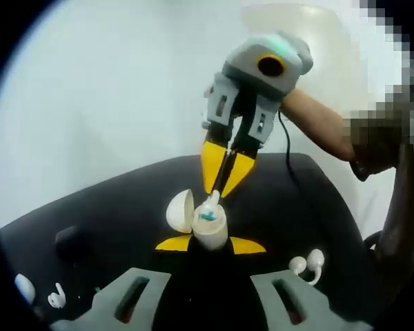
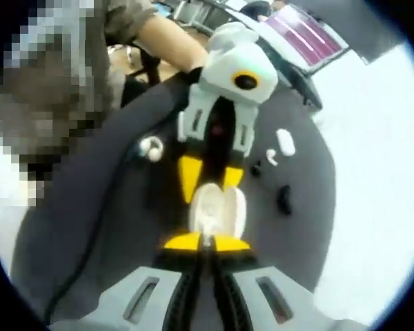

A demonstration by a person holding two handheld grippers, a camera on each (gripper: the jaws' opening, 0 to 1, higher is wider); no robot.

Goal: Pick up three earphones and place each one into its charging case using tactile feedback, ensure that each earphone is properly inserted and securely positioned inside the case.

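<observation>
My left gripper is shut on a white charging case that stands upright with its lid swung open to the left. From above, my right gripper comes down shut on a white earphone, whose lower end sits in the mouth of the case. In the right gripper view, my right gripper pinches the earphone's stem just before the open case, with the left gripper holding the case from the far side.
A dark round table lies below. Loose white earphones rest on it, beside a white oval piece and a small black object. A black cable trails on it. A person's arm reaches in.
</observation>
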